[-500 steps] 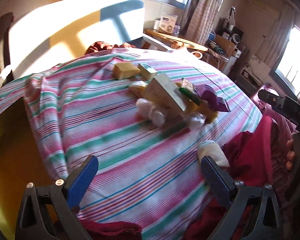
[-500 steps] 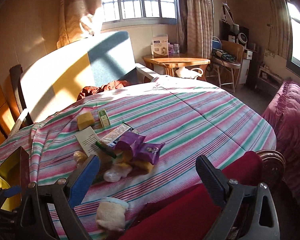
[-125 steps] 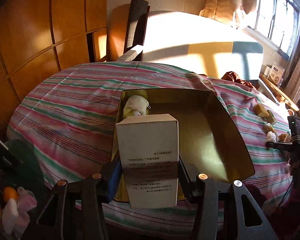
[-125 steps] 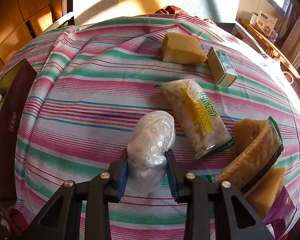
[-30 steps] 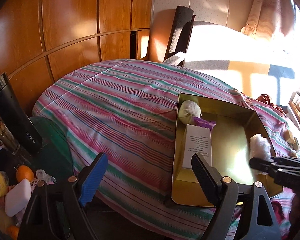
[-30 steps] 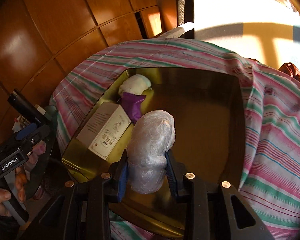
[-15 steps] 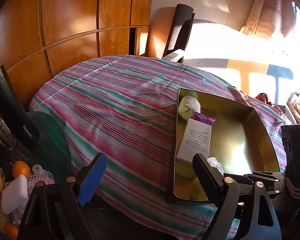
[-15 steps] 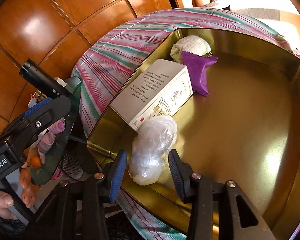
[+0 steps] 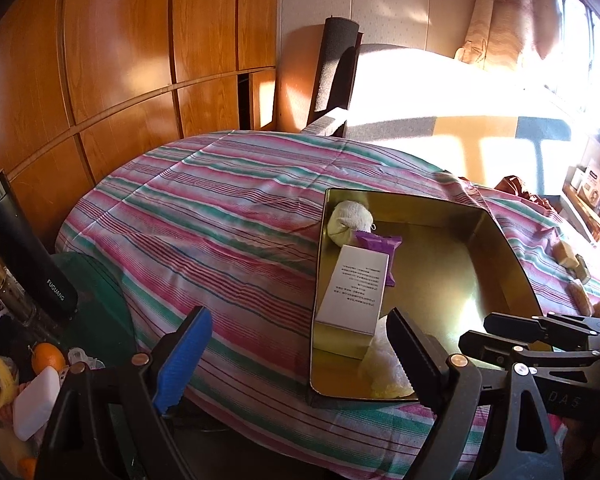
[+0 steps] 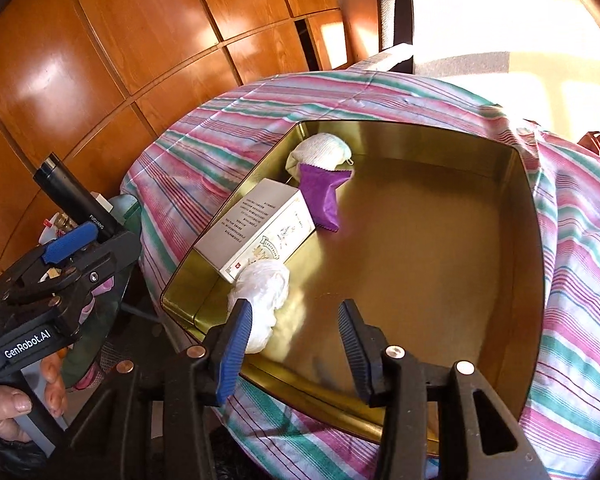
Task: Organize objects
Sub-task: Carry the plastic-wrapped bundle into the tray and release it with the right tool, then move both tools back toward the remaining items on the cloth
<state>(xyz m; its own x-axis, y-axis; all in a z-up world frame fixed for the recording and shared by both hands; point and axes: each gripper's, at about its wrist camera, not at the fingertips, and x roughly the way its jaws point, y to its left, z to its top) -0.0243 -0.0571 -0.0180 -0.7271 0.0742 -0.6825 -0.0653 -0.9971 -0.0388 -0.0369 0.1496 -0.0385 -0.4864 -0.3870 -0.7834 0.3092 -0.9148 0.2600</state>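
Left wrist view: the left gripper (image 9: 296,352) hung wide open and empty, near the gold tin (image 9: 504,248).

Right wrist view: the right gripper (image 10: 296,332) had just parted, gripping nothing; the plastic-wrapped bundle (image 10: 262,292) lay in the tin's near-left corner, against the white box (image 10: 256,236).

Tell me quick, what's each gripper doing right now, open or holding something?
Left gripper: open, holding nothing.
Right gripper: open, its jaws have just been opening; the plastic-wrapped bundle lies released in the gold tin.
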